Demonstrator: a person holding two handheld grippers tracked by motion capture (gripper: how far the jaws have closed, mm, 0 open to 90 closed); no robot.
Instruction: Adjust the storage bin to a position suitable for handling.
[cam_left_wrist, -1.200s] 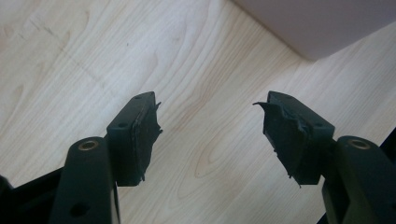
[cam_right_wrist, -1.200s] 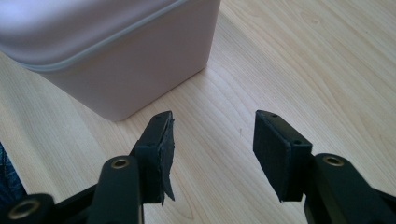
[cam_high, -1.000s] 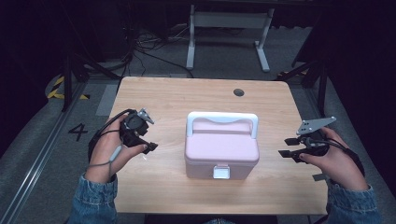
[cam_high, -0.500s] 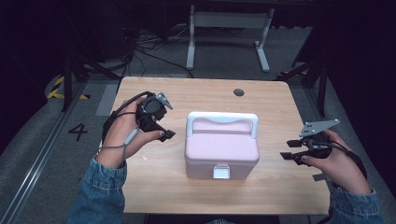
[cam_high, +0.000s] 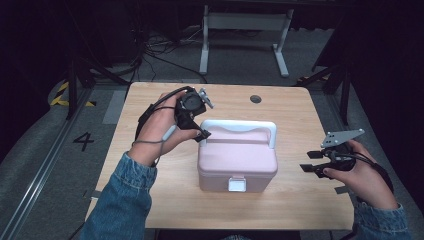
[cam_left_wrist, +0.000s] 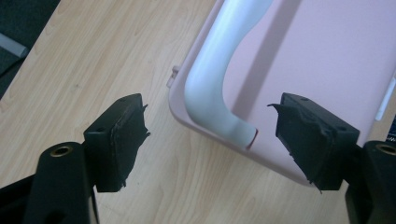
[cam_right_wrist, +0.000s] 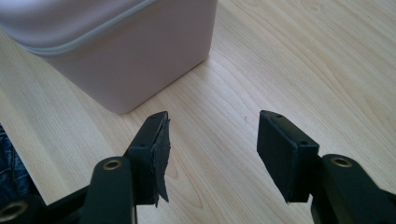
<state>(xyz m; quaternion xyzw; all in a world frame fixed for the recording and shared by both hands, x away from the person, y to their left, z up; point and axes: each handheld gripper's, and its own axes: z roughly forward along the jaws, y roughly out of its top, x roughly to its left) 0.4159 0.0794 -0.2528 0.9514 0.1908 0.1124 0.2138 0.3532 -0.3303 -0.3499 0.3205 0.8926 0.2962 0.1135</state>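
Right gripper (cam_high: 314, 161) near table's 4 o'clock edge, jaws apart, nothing between, well clear of box side.

Pink box (cam_high: 237, 160) mid-table, latch (cam_high: 237, 184) at its 6 o'clock face, shut.

Left gripper (cam_high: 199, 131) over box's 10 o'clock corner, jaws just been opening, now wide; white handle (cam_left_wrist: 212, 79) end sits between the pads, untouched.

Judgement: grabbing the handle is the step in hand. Tips: lower squarely, centre handle bar between pads, clamp on straight section not curved end, keep right gripper ready to steady box.
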